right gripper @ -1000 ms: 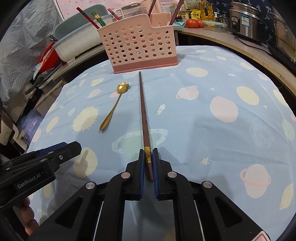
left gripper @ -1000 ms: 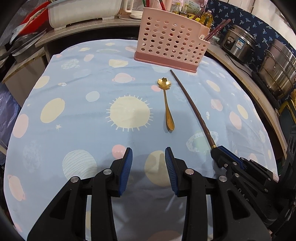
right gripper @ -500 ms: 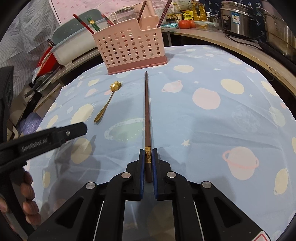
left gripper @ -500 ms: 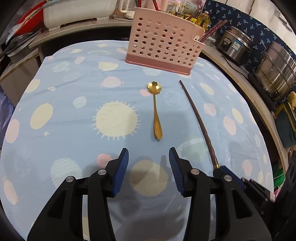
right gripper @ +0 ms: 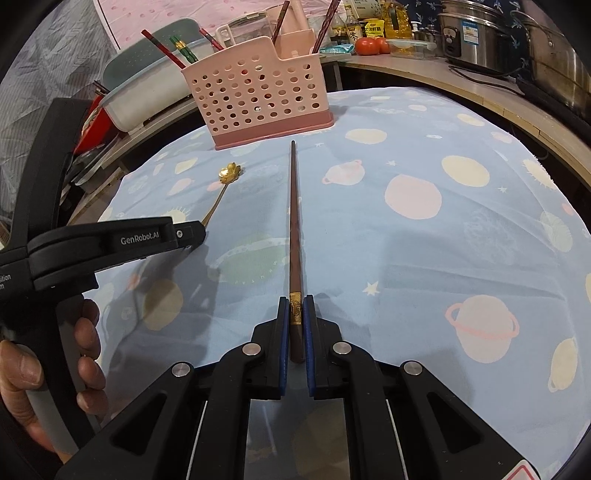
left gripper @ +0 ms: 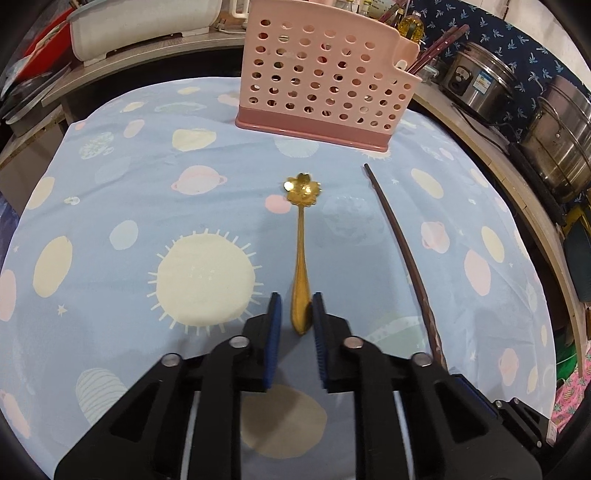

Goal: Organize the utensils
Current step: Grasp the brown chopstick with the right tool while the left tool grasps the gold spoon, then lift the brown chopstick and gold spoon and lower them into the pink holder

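Note:
A gold spoon (left gripper: 301, 258) with a flower-shaped bowl lies on the blue planet-print cloth, bowl toward the pink holder. My left gripper (left gripper: 296, 306) is open with its fingers on either side of the handle end; a small gap shows on the left. It also shows in the right wrist view (right gripper: 192, 234) at the spoon (right gripper: 225, 184). My right gripper (right gripper: 294, 308) is shut on a long dark brown chopstick (right gripper: 294, 221) at its gold-banded end. The chopstick (left gripper: 402, 251) points at the pink perforated utensil holder (left gripper: 325, 74), which holds several chopsticks (right gripper: 258, 85).
Steel pots (left gripper: 554, 136) and a rice cooker (left gripper: 476, 85) stand on the counter to the right. A white tub (left gripper: 144, 26) sits at the back left. Bottles and tomatoes (right gripper: 371, 44) stand behind the holder. The table edge curves along the right.
My left gripper moved forward and right until its fingers straddle the spoon handle, and narrowed. My right gripper stays shut on the chopstick, which has shifted slightly.

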Demonstrator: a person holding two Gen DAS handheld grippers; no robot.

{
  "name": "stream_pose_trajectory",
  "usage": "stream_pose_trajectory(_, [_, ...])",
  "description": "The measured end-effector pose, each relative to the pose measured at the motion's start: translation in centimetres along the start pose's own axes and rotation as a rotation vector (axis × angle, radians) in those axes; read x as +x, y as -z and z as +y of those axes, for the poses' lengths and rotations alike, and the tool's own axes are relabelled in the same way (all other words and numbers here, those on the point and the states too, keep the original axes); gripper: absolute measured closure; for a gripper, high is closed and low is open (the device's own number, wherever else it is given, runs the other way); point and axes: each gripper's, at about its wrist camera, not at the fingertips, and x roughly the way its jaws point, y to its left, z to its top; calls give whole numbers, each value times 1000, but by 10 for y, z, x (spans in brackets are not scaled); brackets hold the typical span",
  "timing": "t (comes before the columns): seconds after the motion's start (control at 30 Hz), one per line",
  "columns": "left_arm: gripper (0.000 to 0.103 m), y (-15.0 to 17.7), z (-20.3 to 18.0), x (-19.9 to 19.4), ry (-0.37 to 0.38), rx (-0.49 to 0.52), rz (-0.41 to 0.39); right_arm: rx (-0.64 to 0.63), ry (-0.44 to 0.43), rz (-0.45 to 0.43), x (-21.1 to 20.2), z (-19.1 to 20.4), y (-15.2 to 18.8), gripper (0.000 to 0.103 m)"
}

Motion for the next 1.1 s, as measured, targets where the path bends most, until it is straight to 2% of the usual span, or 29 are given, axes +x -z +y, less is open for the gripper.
stream_pose_trajectory(0.23, [93,19,0,-12,7,49,-8,9,-11,9,-1,5,-1,96])
stream_pose_trajectory(0.67, [93,61,16,-49,45,20,9,-1,-40,-2,-23,15,10,96])
stream_pose_trajectory(1.1, [94,72,21,-97,64,8,-49,12,-74,-51,-62,16,8,96])
